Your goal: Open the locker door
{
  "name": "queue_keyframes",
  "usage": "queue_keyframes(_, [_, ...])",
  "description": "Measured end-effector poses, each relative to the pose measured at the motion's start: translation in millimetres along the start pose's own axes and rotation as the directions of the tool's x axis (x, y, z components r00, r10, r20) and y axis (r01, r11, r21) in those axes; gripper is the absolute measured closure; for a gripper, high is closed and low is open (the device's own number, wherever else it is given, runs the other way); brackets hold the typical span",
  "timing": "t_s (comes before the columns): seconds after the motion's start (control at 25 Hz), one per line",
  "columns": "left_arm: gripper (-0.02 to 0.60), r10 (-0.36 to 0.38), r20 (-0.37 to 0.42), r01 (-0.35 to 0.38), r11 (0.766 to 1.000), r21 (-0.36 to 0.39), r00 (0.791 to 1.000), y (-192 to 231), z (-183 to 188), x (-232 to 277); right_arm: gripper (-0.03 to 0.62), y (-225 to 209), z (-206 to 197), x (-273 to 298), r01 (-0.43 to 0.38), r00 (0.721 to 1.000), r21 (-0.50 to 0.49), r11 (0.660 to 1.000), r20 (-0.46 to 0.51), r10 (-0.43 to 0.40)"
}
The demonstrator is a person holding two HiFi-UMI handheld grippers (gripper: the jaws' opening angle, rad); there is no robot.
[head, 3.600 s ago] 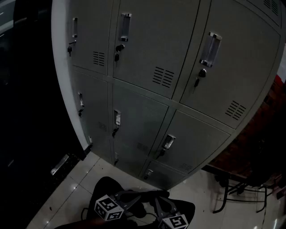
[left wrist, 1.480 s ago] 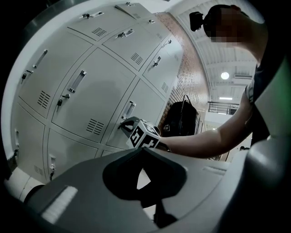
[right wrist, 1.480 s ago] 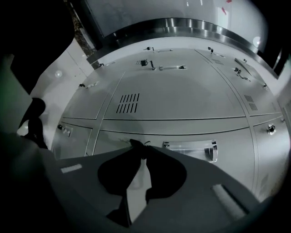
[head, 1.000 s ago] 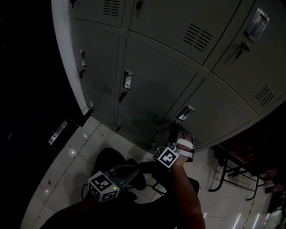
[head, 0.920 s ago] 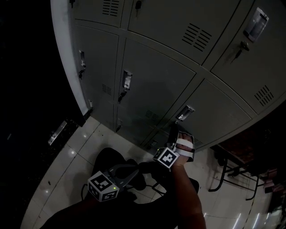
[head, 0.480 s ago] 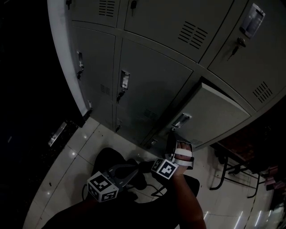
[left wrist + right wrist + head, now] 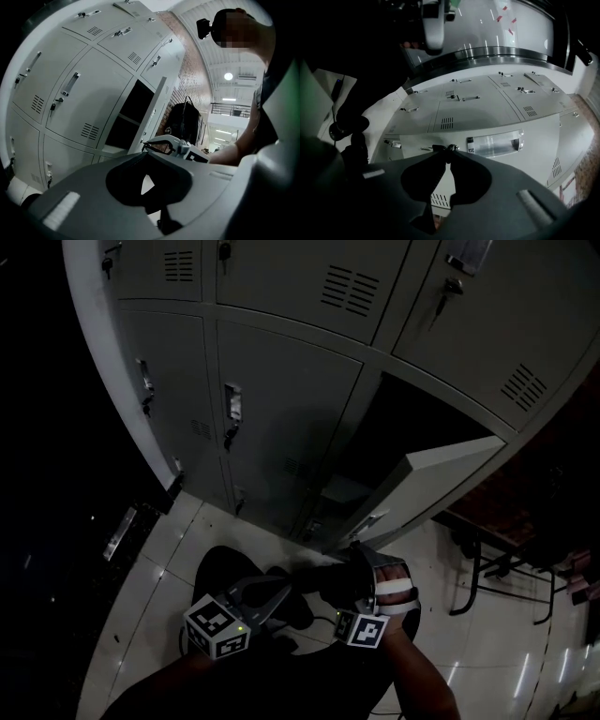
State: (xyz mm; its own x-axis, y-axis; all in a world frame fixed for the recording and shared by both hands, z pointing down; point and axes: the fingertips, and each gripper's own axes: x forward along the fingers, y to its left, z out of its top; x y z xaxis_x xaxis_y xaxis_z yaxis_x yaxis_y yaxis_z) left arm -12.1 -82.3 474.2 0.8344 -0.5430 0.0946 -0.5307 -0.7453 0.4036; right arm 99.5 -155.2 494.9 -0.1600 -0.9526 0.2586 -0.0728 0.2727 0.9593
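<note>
The grey locker door (image 7: 450, 474) in the lower right row stands swung out from its dark compartment (image 7: 394, 427). My right gripper (image 7: 356, 554) is at the door's lock, just below the handle. In the right gripper view the jaws pinch the small key (image 7: 450, 148) beside the shiny recessed handle (image 7: 494, 143). They have just eased slightly wider, with the key still between them. My left gripper (image 7: 289, 580) hangs shut and empty lower left, clear of the lockers. From the left gripper view the door edge (image 7: 157, 110) and the right gripper (image 7: 145, 146) show.
Closed lockers (image 7: 281, 399) with handles and keys fill the wall to the left and above. Metal chair legs (image 7: 487, 568) stand on the tiled floor (image 7: 159, 559) to the right. A black bag (image 7: 185, 122) hangs beyond the open door. My dark trouser legs (image 7: 234, 568) are below.
The locker door went from closed to swung well out. My right gripper drew back toward me with the key in it. The left gripper stayed put.
</note>
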Motion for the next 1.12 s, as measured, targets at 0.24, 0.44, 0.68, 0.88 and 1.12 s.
queue_keyframes(0.24, [0.570, -0.021, -0.030, 0.021, 0.999, 0.023, 0.999, -15.1, -3.6, 9.2, 0.560, 14.3, -29.3, -48.4, -0.032, 0.999, -0.020, 0.999, -0.014, 0.032])
queue_keyframes(0.44, [0.569, -0.053, -0.056, 0.055, 0.998, 0.039, 0.997, -30.8, -8.1, 20.8, 0.559, 22.0, -63.0, -82.5, -0.033, 0.996, -0.003, 0.999, -0.083, 0.033])
queue_keyframes(0.68, [0.569, -0.079, -0.075, 0.083, 0.995, 0.056, 0.994, -41.8, -9.6, 30.2, 0.559, 28.8, -111.5, -112.3, -0.041, 0.987, -0.006, 0.999, -0.158, 0.039])
queue_keyframes(0.88, [0.569, -0.085, -0.096, 0.091, 0.994, 0.063, 0.992, -43.1, -11.7, 35.9, 0.560, 30.0, -152.3, -128.0, -0.051, 0.983, -0.046, 0.998, -0.180, 0.042])
queue_keyframes(1.12, [0.569, -0.088, -0.108, 0.096, 0.993, 0.070, 0.990, -49.9, -14.7, 40.8, 0.562, 27.1, -188.5, -135.5, -0.051, 0.978, -0.067, 0.996, -0.206, 0.036])
